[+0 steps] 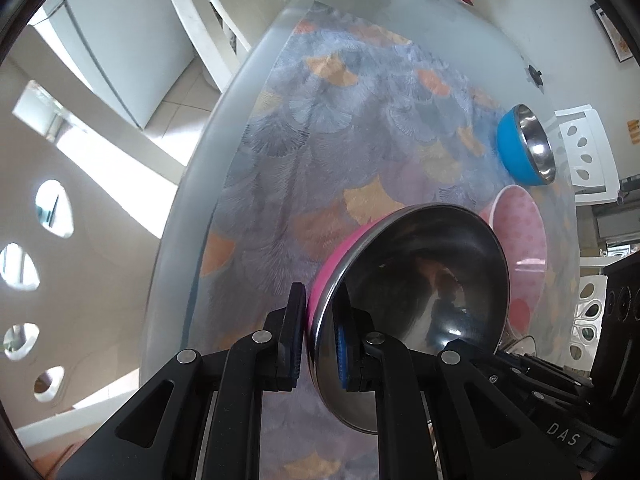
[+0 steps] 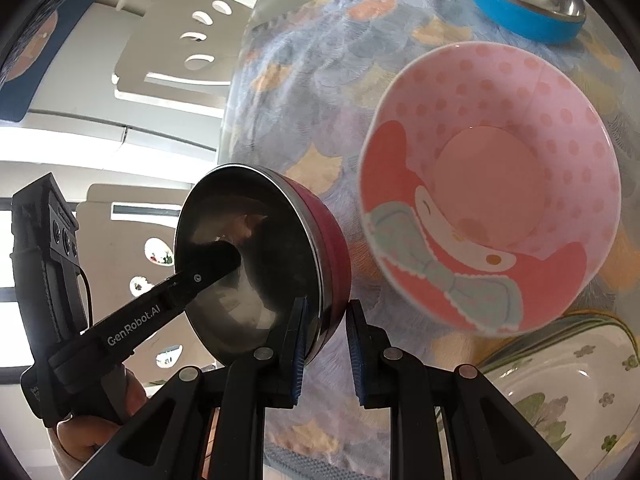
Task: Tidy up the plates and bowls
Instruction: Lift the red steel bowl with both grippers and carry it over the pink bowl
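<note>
While both grippers pinch opposite sides of its rim, the pink steel-lined bowl (image 1: 408,304) hangs tilted above the desk (image 1: 280,128), so I judge the sorting to be in an early or middle stretch, with this bowl on its way somewhere and nothing yet nested. The left gripper (image 1: 320,348) has one pad on the pink outer wall and one on the steel inside; the right gripper (image 2: 326,344) clamps the rim the same way from the other side. Just beside the lifted bowl, the polka-dot pink bowl (image 2: 520,128) sits upright on the patterned cloth, and the blue steel-lined bowl (image 2: 520,4) stands farther off, apart from it. A flowered white dish (image 2: 560,384) lies at the near edge in the right wrist view. All four vessels look empty. Stacking the bowls and gathering any plates appears still to be done.
</note>
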Demonstrator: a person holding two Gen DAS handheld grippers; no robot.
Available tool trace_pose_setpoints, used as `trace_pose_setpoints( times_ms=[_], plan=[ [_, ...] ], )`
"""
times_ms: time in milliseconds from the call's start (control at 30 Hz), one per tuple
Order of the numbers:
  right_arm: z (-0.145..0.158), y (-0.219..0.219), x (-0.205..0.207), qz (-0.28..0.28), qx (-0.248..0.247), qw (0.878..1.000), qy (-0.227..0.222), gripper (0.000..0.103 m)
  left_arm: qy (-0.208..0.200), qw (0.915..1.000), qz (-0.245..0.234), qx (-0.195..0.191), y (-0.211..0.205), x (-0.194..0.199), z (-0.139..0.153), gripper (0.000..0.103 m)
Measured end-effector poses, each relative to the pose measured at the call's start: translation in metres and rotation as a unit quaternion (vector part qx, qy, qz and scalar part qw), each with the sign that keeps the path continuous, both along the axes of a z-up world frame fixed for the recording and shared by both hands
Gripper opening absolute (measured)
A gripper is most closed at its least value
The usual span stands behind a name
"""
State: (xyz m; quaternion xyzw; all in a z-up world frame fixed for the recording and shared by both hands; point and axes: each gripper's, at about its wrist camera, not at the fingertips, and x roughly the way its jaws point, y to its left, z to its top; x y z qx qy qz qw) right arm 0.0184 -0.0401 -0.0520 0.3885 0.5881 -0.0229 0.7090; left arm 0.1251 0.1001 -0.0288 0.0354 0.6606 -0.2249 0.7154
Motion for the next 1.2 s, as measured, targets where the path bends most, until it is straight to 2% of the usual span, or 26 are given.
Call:
trace_pose_setpoints(
  times_ms=[533,933,1200],
  plan=[
    [0.057,0.0,-0.024,0.014,-0.013,0.999,-0.043,0.018,-0.037,0.9989,0.021,-0.019,0.008,-0.031,0.056,0.011],
    [0.085,-0.021,-0.05,0.0,-0.02,0.998,-0.065,0.018,-0.054,0.9982,0.011,-0.023,-0.018,-0.056,0.078,0.011],
    [0.098,-0.052,-0.064,-0.022,-0.026,0.996,-0.077,0.018,-0.061,0.9976,-0.008,-0.032,-0.046,-0.064,0.087,0.011]
  ],
)
